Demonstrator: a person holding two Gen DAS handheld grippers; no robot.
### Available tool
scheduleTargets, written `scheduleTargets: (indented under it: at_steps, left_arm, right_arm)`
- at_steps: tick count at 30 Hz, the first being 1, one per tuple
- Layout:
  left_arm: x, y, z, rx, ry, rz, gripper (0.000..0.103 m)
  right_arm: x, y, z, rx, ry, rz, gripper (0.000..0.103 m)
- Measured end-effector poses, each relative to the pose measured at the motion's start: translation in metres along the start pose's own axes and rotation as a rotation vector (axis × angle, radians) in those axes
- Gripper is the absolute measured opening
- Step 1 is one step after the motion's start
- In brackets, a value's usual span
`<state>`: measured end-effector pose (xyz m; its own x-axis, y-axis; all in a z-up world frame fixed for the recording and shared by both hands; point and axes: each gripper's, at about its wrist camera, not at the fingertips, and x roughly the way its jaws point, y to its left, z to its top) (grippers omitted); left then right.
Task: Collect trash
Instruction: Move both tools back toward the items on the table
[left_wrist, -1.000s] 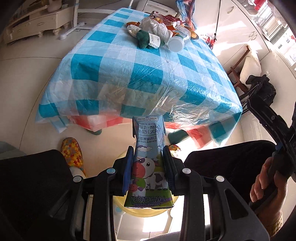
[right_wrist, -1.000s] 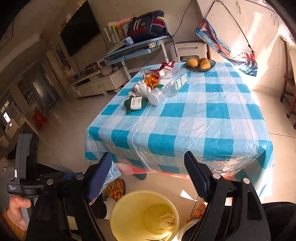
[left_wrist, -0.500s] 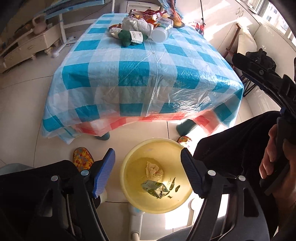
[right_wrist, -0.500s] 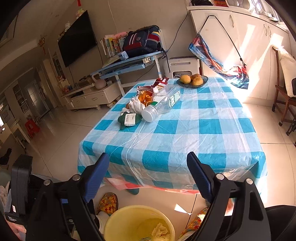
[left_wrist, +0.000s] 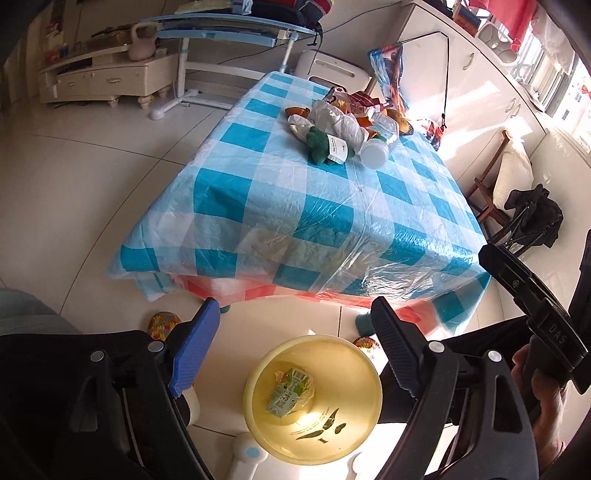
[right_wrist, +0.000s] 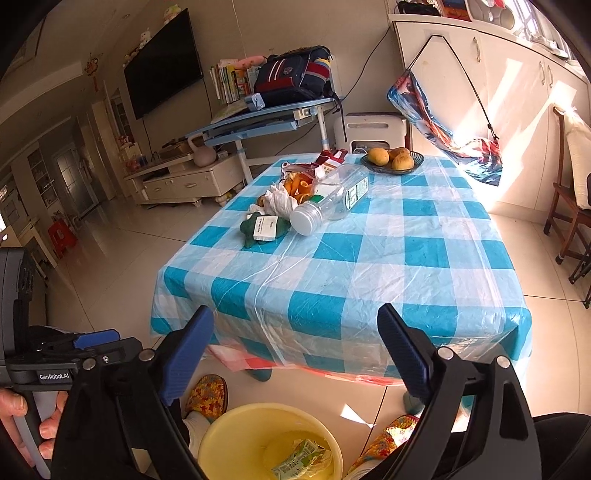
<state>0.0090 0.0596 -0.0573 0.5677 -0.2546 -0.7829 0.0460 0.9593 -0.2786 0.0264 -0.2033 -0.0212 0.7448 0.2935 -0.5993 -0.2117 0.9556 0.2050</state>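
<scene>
A yellow bin stands on the floor in front of the table; a milk carton lies inside it, also seen in the right wrist view. My left gripper is open and empty above the bin. My right gripper is open and empty, facing the table's near edge. Trash sits at the far side of the table: a clear plastic bottle, a green wrapped item, a white bag and orange peels.
The table has a blue checked cloth. A bowl of fruit stands at its far end. A chair stands at the right, a desk behind. My feet in patterned slippers flank the bin.
The left gripper opened and dropped the milk carton into the yellow bin, then lifted and tilted up towards the table. The right gripper rose a little, still open.
</scene>
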Motion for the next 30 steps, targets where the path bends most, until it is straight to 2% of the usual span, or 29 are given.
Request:
scheduleTargets:
  at_steps: [7, 10, 14, 18, 24, 27, 30]
  left_arm:
    - [-0.008, 0.005, -0.001, -0.024, -0.016, -0.014, 0.081]
    - [-0.016, 0.006, -0.003, -0.004, -0.043, -0.006, 0.082]
    - [-0.015, 0.012, -0.007, -0.024, -0.045, -0.014, 0.082]
    - [-0.011, 0.014, -0.008, -0.058, -0.044, -0.049, 0.082]
    - [-0.005, 0.014, -0.009, -0.084, -0.043, -0.063, 0.082]
    - [-0.007, 0.012, -0.008, -0.055, -0.061, -0.029, 0.083]
    - [-0.012, 0.016, -0.005, -0.072, -0.066, 0.0, 0.083]
  right_arm:
    - [0.001, 0.001, 0.002, 0.009, -0.001, 0.013, 0.087]
    - [0.0, -0.002, 0.006, 0.035, -0.015, 0.021, 0.087]
    - [0.003, -0.012, 0.011, 0.126, -0.016, 0.057, 0.087]
    - [0.003, -0.013, 0.01, 0.13, -0.013, 0.05, 0.087]
    - [0.006, -0.015, 0.007, 0.132, -0.002, 0.038, 0.087]
    - [0.005, -0.011, 0.007, 0.11, -0.004, 0.039, 0.087]
    - [0.003, -0.006, 0.008, 0.089, -0.015, 0.044, 0.087]
